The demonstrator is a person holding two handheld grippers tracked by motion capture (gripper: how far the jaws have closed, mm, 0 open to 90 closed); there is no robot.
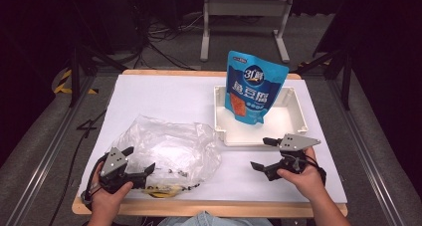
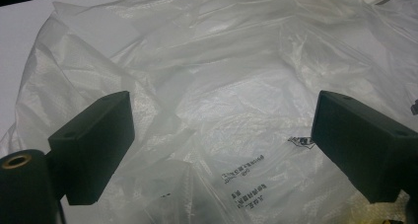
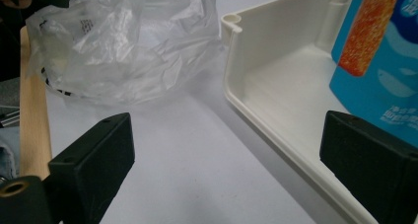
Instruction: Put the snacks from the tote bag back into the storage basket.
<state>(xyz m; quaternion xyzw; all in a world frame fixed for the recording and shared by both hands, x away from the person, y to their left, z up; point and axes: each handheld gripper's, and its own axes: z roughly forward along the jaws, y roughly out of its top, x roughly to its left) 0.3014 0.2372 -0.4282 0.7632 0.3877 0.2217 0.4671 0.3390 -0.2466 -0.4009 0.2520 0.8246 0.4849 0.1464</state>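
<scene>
left hand-held gripper [image 1: 141, 162] sits wide open at the near-left edge of the clear plastic bag [image 1: 169, 151], holding nothing. right hand-held gripper [image 1: 262, 153] is open and empty too, beside the white tray [image 1: 298, 117], so left is nearer the bag.

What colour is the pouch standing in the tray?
Blue pouch, with white lettering and an orange picture panel; clearest in the high view.

Bare table [image 1: 164, 94] lies open between plastic bag [image 1: 169, 149] and tray [image 1: 293, 117], seemingly.
</scene>
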